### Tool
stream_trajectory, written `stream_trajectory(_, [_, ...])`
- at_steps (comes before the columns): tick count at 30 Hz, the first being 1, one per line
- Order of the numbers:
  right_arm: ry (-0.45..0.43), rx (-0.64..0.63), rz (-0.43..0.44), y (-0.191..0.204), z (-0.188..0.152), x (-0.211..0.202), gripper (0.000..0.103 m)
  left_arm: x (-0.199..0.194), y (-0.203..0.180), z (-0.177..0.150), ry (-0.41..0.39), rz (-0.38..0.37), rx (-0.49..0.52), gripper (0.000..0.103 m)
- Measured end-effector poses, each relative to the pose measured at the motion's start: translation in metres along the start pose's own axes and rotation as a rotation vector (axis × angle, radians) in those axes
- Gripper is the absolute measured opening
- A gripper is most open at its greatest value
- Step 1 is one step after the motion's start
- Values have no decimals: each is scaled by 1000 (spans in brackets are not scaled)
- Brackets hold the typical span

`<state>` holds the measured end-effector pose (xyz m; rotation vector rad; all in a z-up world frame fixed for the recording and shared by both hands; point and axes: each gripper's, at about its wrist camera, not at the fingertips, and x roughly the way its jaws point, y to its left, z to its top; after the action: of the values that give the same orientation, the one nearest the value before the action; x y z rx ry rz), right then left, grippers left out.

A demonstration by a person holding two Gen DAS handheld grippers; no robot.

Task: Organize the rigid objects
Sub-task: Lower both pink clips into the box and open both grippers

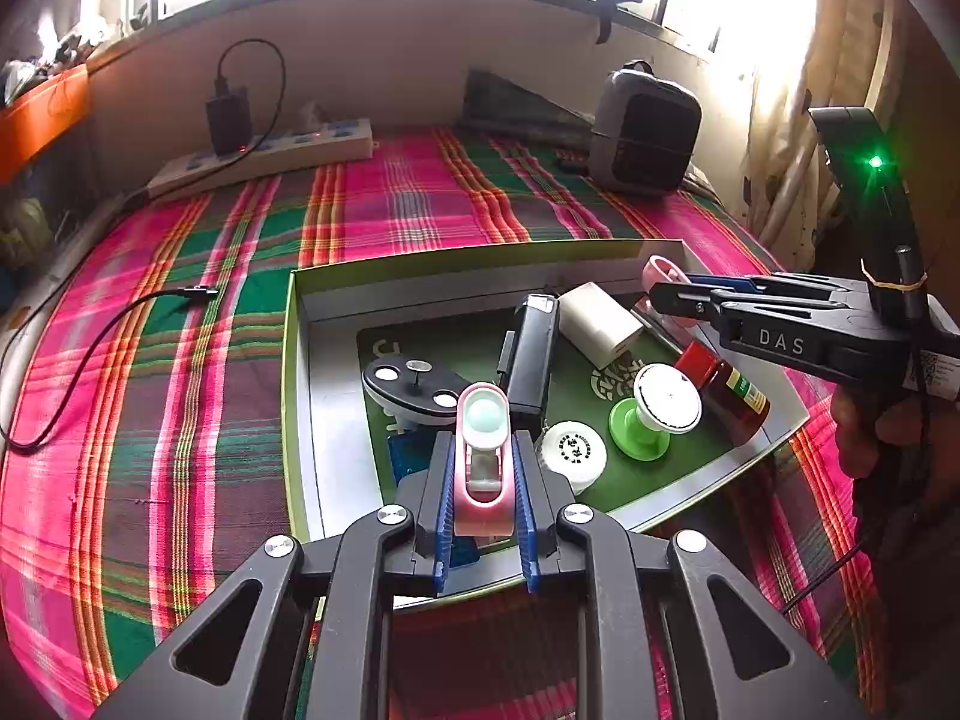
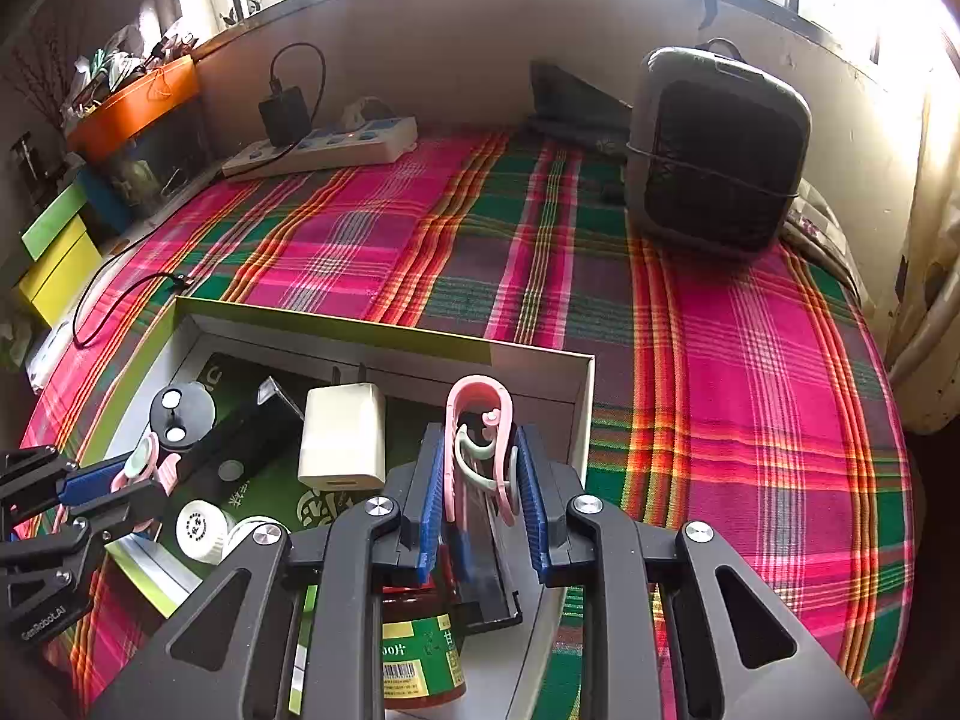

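A shallow green-rimmed box (image 1: 294, 360) lies on the plaid cloth and holds several small objects. My left gripper (image 1: 483, 456) is shut on a pink gadget with a pale green round end (image 1: 483, 420), held over the box's near side. My right gripper (image 2: 480, 462) is shut on a pink looped clip (image 2: 477, 414) over the box's far right corner; it also shows in the left wrist view (image 1: 660, 294). In the box lie a white charger block (image 1: 597, 324), a black bar-shaped device (image 1: 528, 354), a black oval piece (image 1: 408, 390), a white cap (image 1: 573, 450), a green-and-white knob (image 1: 651, 414) and a red bottle (image 1: 729, 390).
A white power strip (image 1: 264, 156) with a black adapter lies at the back left. A grey and black bag (image 1: 645, 132) stands at the back right. A black cable (image 1: 90, 348) trails on the cloth left of the box. Orange and yellow boxes (image 2: 132, 102) stand beyond the left edge.
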<state>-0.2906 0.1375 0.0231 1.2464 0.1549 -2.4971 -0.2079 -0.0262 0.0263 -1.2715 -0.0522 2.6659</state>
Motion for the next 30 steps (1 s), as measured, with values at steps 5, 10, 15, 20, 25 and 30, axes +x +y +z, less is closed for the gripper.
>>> stream_trajectory(5, [3,-3,2,0,-1,3,24,1,-1,0,2,3,4,19])
stream_trajectory(10, [-2,-1,5,0,-1,2,24,1,-2,0,1,1,7,25])
stream_trajectory(15, [-5,6,7,0,-1,2,24,1,-2,1,1,4,7,28])
stream_trajectory(20, [-4,-1,5,1,0,2,25,0,-2,1,0,7,8,36])
stream_trajectory(25, [-12,9,9,1,-1,1,27,1,-2,1,1,7,7,36])
stream_trajectory(30, [-19,9,9,2,-2,0,33,0,-2,1,1,6,8,37])
